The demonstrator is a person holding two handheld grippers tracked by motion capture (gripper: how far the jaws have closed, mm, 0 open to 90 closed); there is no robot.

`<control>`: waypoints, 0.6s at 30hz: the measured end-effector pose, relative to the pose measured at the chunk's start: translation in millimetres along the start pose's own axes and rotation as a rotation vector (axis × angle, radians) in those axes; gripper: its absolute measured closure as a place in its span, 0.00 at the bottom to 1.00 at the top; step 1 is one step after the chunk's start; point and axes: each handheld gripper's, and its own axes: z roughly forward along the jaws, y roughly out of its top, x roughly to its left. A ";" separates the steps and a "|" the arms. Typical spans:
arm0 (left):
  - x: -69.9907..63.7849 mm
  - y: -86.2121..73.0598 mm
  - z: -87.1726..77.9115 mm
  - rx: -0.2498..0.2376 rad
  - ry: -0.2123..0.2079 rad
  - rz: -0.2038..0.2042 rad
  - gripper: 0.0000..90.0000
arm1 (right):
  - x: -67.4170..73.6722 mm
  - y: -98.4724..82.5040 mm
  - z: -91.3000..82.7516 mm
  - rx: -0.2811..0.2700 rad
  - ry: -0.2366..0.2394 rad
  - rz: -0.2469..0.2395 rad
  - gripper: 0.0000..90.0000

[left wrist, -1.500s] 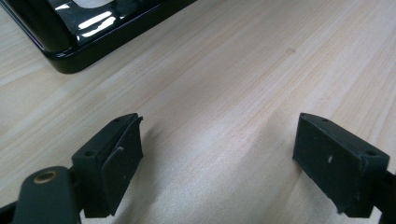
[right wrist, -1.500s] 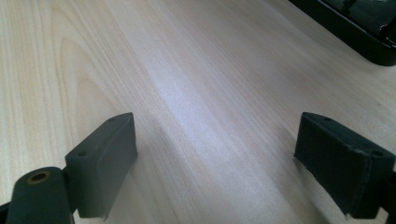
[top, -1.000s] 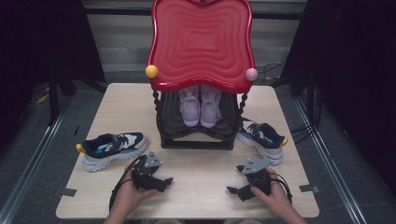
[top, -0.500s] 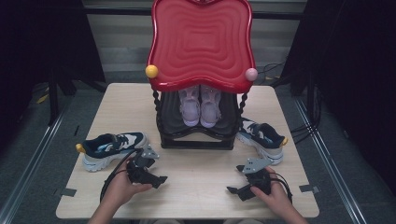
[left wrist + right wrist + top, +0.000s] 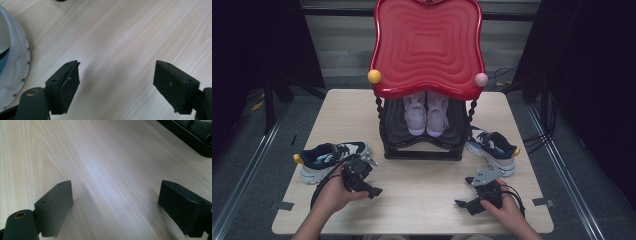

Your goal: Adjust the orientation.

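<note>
A navy, white and yellow sneaker (image 5: 329, 159) lies at the table's left, its white sole (image 5: 12, 62) at the left edge of the left gripper view. Its mate (image 5: 492, 147) lies at the right beside the rack. My left gripper (image 5: 373, 191) hovers just right of the left sneaker, open over bare wood (image 5: 117, 67); its jaws have just been closing a little with nothing between them. My right gripper (image 5: 464, 204) rests low near the front right, open (image 5: 116, 187), with nothing between its jaws.
A black shoe rack (image 5: 422, 150) with a red wavy top (image 5: 427, 47) stands mid-table, a pair of pink shoes (image 5: 426, 114) on its lower shelf. Yellow (image 5: 374, 76) and pink (image 5: 481, 79) knobs stick out at its corners. Its black base (image 5: 190, 135) lies ahead of the right gripper.
My left hand has lifted and shifted left toward the left sneaker. The right hand has stayed where it was.
</note>
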 end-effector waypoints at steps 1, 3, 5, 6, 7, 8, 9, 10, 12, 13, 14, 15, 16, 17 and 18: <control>1.2 0.6 -1.6 0.008 -0.001 -0.005 0.24 | 0.0 0.0 0.0 0.000 0.000 0.000 0.13; 2.9 2.1 -4.5 0.022 -0.001 -0.010 0.25 | 0.0 0.0 0.0 0.000 0.000 0.000 0.13; 4.7 3.6 -7.2 0.043 -0.007 -0.015 0.25 | 0.0 0.0 0.0 0.000 0.001 0.000 0.13; 5.2 4.2 -8.6 0.053 -0.007 -0.018 0.25 | -0.1 0.0 0.0 0.000 0.001 0.000 0.13; 6.2 5.4 -10.2 0.057 -0.008 -0.017 0.25 | -0.1 0.0 0.0 0.000 0.001 -0.001 0.13; 7.0 6.0 -11.7 0.063 -0.005 -0.015 0.26 | -0.3 0.1 0.1 -0.001 0.001 -0.003 0.13; 7.9 6.9 -13.8 0.063 -0.003 -0.016 0.27 | -0.3 0.1 0.1 -0.001 0.001 -0.003 0.13; 8.8 7.9 -15.8 0.066 -0.001 -0.010 0.27 | -0.3 0.1 0.1 -0.001 0.001 -0.004 0.13; 10.5 8.9 -18.5 0.066 0.003 -0.008 0.28 | -0.4 0.1 0.2 -0.001 0.002 -0.004 0.13; 11.9 9.6 -20.6 0.071 0.009 -0.007 0.28 | -0.5 0.1 0.1 -0.001 0.002 -0.005 0.13; 12.6 9.9 -21.9 0.072 0.013 -0.011 0.28 | -0.5 0.1 0.2 -0.001 0.002 -0.005 0.13; 14.0 10.2 -23.5 0.069 0.016 -0.011 0.28 | -0.5 0.1 0.1 -0.001 0.000 -0.006 0.13; 15.5 10.7 -25.5 0.075 0.019 -0.003 0.28 | -0.6 0.1 0.2 -0.002 0.001 -0.005 0.13; 15.8 10.9 -26.7 0.074 0.028 -0.006 0.28 | -0.5 0.1 0.2 -0.001 0.002 -0.005 0.13; 17.2 11.1 -28.7 0.082 0.032 -0.003 0.29 | -0.5 0.1 0.1 -0.001 0.000 -0.005 0.13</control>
